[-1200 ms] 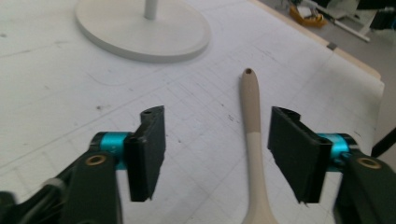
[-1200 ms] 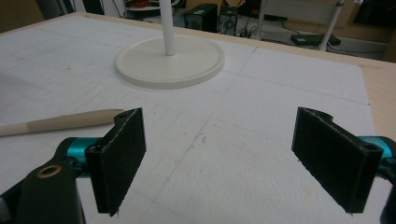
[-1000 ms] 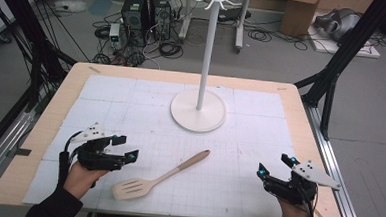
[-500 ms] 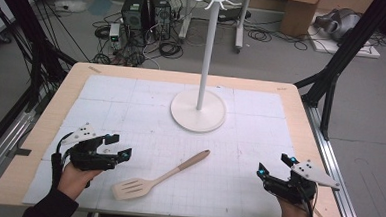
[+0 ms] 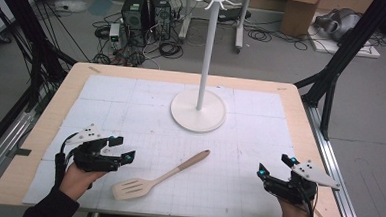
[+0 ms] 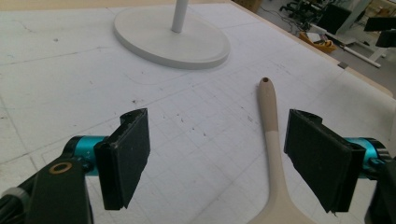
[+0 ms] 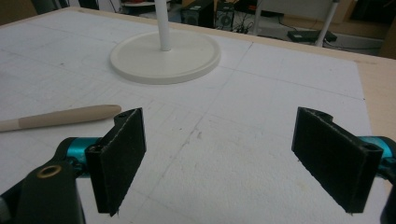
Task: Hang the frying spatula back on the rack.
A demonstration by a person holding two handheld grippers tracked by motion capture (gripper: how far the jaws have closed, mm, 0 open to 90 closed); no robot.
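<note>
nothing is picked up yet: the spatula (image 5: 158, 179) lies flat on the surface (image 5: 132, 75), well in front of the white stand (image 5: 199, 110), its slotted blade toward you and its handle pointing at the stand's base. your left tool (image 5: 120, 149) hovers just left of the spatula, jaws spread wide and empty, the handle showing beside its right jaw. your right tool (image 5: 274, 170) waits well to the right of the spatula, jaws also wide and empty. the grasp, the lift and probably the hanging on the stand all remain.
</note>
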